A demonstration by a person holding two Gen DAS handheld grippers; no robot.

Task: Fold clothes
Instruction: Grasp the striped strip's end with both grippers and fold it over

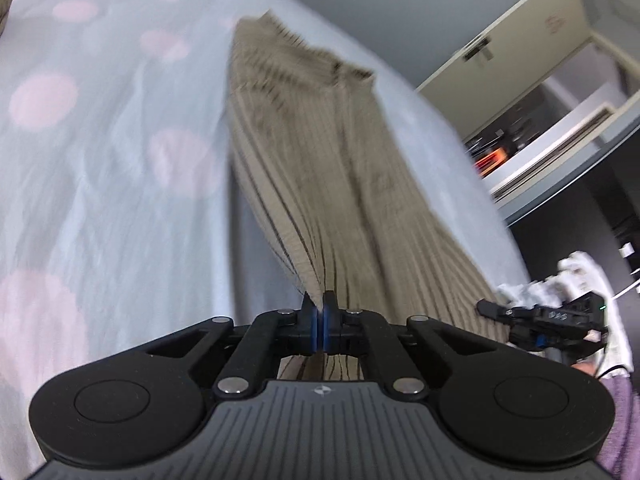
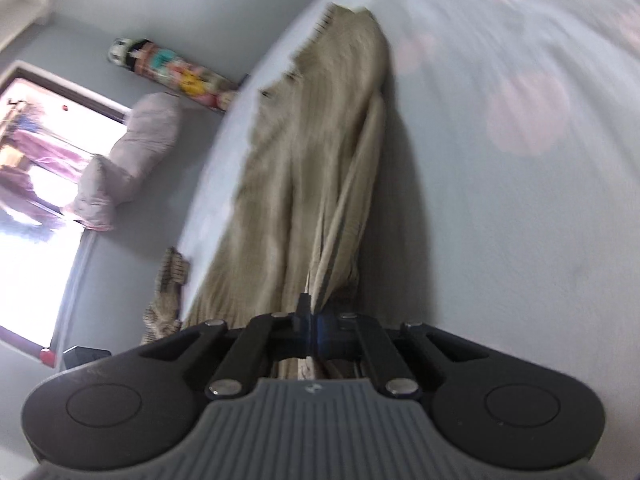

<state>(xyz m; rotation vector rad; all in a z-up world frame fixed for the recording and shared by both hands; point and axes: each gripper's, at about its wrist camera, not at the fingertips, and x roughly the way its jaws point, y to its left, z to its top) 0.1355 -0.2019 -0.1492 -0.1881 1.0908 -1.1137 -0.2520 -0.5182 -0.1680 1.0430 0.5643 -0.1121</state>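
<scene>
The left tongs [image 1: 319, 316] are pinched tight on the near end of a tan ribbed garment [image 1: 320, 152], blue pads pressed together with the cloth gathered between them. The right tongs [image 2: 314, 320] grip the same near end of the garment [image 2: 304, 168], their tips closed on a bunched fold of it. In the left wrist view the right tongs [image 1: 490, 307] show at the right, beside the cloth's near edge.

The garment is stretched long, its long axis running straight away from both tongs toward the far edge of the bed [image 1: 100, 168], where its ragged far end lies. The ribs follow that same line. The near part is lifted off the sheet, casting a shadow beside it; the far part rests on the bed [image 2: 520, 220].

The bedsheet is pale blue with soft pink spots, lightly wrinkled. Both views are blurred.

Beyond the bed's edge in the left view stands a cream cabinet [image 1: 532, 40] with open shelves. In the right view, a bright window [image 2: 44, 160] sits in a grey wall, with a pale pink pillow [image 2: 132, 156] and a colourful patterned roll [image 2: 176, 72] beside it. Another striped cloth [image 2: 168, 296] hangs off the bed's edge.
</scene>
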